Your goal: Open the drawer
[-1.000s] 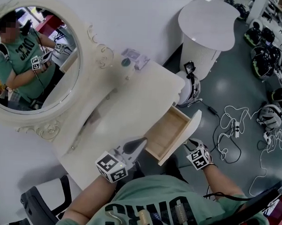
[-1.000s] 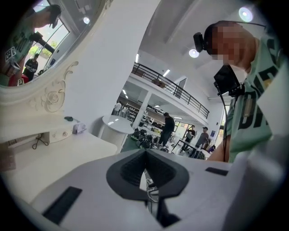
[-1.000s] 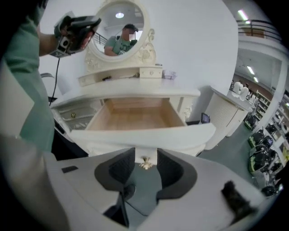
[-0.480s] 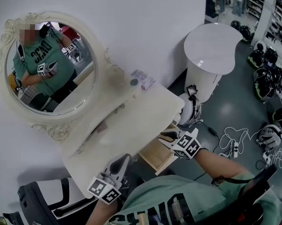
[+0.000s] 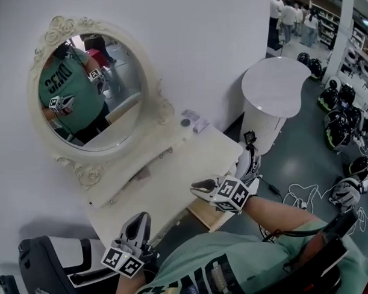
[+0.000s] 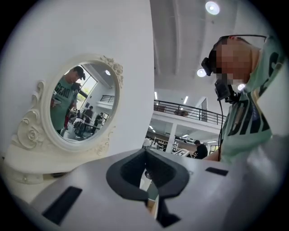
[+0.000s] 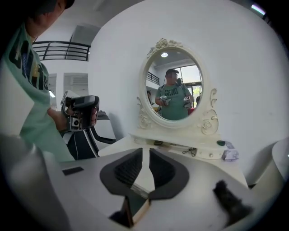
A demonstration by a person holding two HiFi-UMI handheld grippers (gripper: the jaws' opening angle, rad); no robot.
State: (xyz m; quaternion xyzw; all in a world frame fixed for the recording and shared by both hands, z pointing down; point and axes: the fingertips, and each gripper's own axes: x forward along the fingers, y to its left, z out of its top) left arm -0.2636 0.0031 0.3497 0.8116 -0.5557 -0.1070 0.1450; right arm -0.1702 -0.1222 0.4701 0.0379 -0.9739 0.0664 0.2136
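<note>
The cream dressing table (image 5: pixel 165 176) stands against the white wall under an oval mirror (image 5: pixel 89 98). Its drawer (image 5: pixel 207 216) is pulled out, with the wooden inside showing just below my right gripper (image 5: pixel 197 187). That gripper hovers above the table's front right edge, touching nothing; its jaws are closing with a narrow gap and nothing between them (image 7: pixel 145 168). My left gripper (image 5: pixel 138 223) is lifted at the table's near left corner, away from the drawer, jaws together and empty. In the right gripper view the left gripper (image 7: pixel 81 115) shows in a hand.
A small green item (image 5: pixel 185 122) and a pale packet (image 5: pixel 200 124) lie at the table's back. A round white side table (image 5: pixel 276 86) stands to the right. Helmets (image 5: pixel 338 130) and cables cover the floor at right. A black-and-white chair (image 5: pixel 59 259) is at lower left.
Both grippers have risen. The right one left the drawer front and came up over the table's edge, its jaws narrowing. The drawer stays pulled out. The head view has tilted up.
</note>
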